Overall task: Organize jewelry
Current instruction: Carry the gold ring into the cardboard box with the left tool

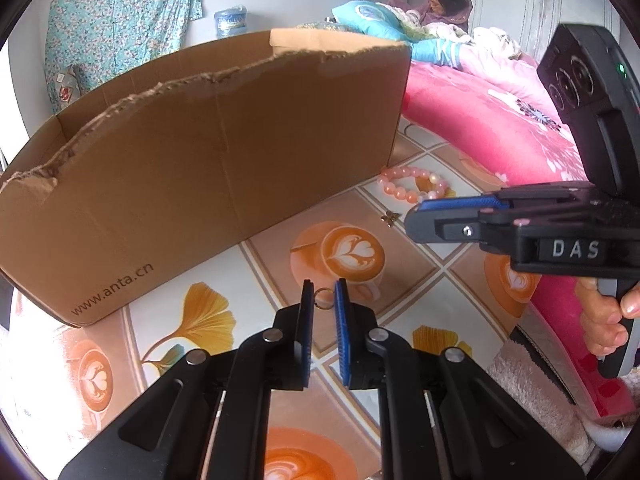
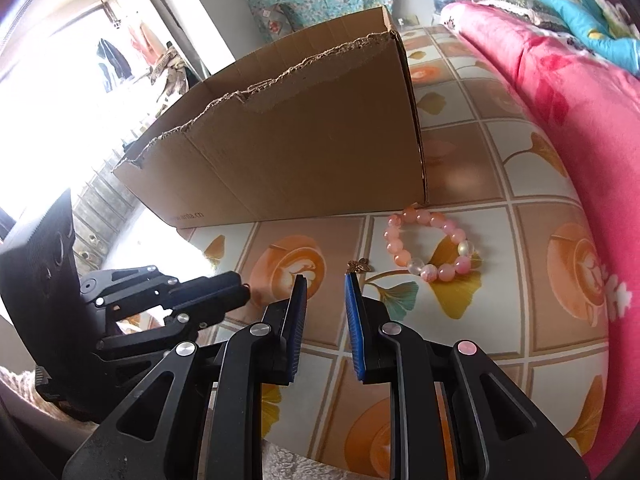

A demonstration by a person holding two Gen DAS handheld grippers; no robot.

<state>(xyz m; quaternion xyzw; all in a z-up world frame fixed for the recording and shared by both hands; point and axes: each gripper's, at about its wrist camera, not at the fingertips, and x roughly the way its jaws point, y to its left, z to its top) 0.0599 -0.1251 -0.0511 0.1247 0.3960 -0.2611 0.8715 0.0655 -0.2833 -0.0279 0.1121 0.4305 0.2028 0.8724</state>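
A small metal ring (image 1: pixel 324 289) sits pinched between the blue pads of my left gripper (image 1: pixel 324 283), just above the patterned tablecloth. In the right wrist view the left gripper (image 2: pixel 245 291) comes in from the left, low over the table. A pink bead bracelet (image 1: pixel 386 186) (image 2: pixel 444 272) lies flat by the cardboard box's near corner. A tiny butterfly charm (image 1: pixel 390 218) (image 2: pixel 360 266) lies beside it. My right gripper (image 2: pixel 326 280) (image 1: pixel 416 220) hovers open just short of the charm, with nothing between its fingers.
A torn-topped cardboard box (image 1: pixel 200 168) (image 2: pixel 300 140) stands on the table (image 1: pixel 280 280) right behind the jewelry. Pink bedding (image 1: pixel 480 120) (image 2: pixel 560 100) borders the table on the right. A person (image 1: pixel 444 4) sits far back on the bed.
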